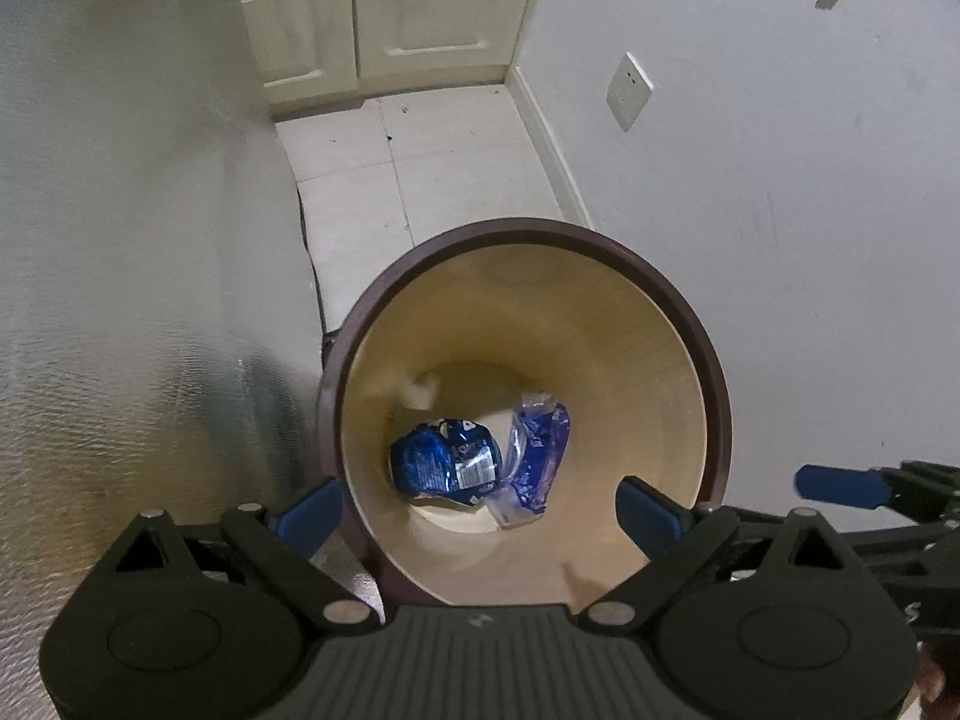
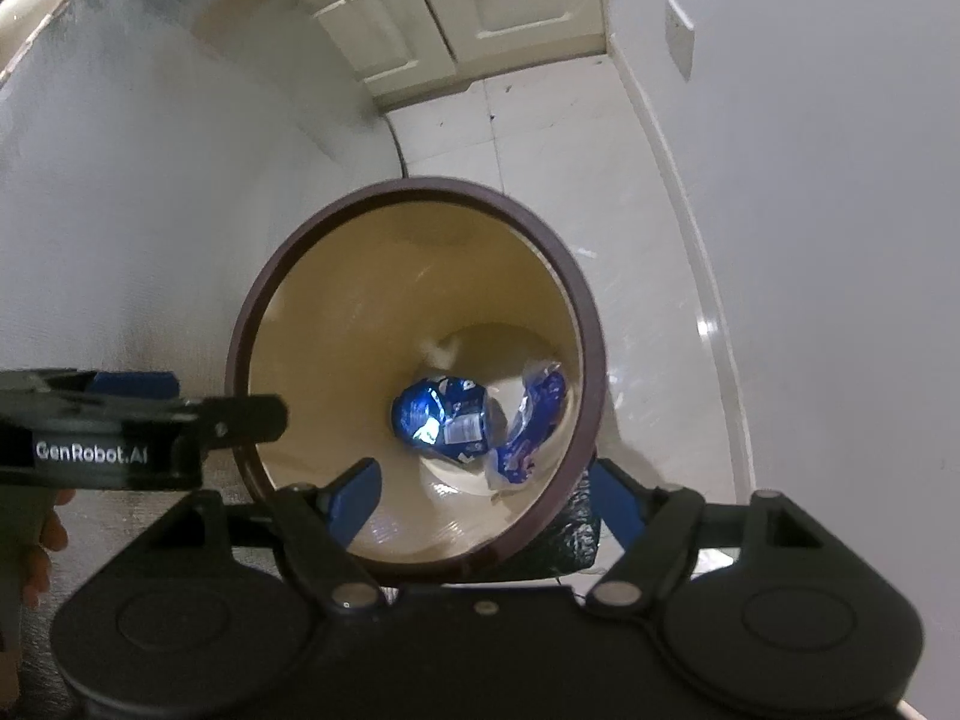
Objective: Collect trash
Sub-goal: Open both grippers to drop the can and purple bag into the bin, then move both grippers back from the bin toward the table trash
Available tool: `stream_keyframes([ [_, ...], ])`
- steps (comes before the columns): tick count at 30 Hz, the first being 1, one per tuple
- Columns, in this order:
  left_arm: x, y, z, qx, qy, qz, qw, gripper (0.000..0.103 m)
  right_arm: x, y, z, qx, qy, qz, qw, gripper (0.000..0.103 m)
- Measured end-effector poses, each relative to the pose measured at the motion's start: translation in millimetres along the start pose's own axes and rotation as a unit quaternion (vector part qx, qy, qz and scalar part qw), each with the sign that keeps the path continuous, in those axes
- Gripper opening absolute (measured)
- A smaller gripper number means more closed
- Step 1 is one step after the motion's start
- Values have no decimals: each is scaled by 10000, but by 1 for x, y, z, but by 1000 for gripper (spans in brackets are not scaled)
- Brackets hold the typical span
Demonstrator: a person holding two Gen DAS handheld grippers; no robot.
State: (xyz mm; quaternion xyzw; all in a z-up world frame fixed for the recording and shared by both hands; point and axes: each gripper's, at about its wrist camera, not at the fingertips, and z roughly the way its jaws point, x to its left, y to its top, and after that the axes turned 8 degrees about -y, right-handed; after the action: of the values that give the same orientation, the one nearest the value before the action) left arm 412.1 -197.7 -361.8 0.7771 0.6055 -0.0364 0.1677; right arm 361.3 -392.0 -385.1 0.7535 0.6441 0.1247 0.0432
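A round trash bin [image 1: 717,384] with a dark brown rim and cream inside stands on the floor below both grippers; it also shows in the right wrist view [image 2: 591,324]. At its bottom lie a crumpled blue wrapper [image 1: 444,459] [image 2: 441,411] and a second blue and clear wrapper [image 1: 540,456] [image 2: 531,420]. My left gripper [image 1: 480,510] is open and empty above the bin's near rim. My right gripper [image 2: 486,495] is open and empty above the bin. The right gripper's blue finger [image 1: 840,486] shows at the right of the left wrist view.
A textured metallic surface [image 1: 120,300] rises on the left of the bin. A white wall [image 1: 780,180] with a switch plate [image 1: 629,90] stands on the right. Cream cabinets [image 1: 390,12] close the far end of the tiled floor [image 1: 420,168]. A dark crumpled bag [image 2: 570,534] lies beside the bin.
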Motion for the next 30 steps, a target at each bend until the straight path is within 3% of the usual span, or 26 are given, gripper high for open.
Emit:
stream_keyframes([
  [9,2,-10,-31,-171,151,-60,9997,103,-6,-3,-32,-206,-112,33,9997,82],
  [16,3,-23,-58,-341,253,-178,9989,103,-5,-6,-61,-360,-212,-99,9991,97],
  [22,2,-36,-81,-459,310,-241,9982,103,-2,-9,-83,-527,-402,-333,9972,103],
  [30,0,-51,-105,-542,326,-296,9976,103,2,-16,-107,-612,-452,-425,9962,103],
])
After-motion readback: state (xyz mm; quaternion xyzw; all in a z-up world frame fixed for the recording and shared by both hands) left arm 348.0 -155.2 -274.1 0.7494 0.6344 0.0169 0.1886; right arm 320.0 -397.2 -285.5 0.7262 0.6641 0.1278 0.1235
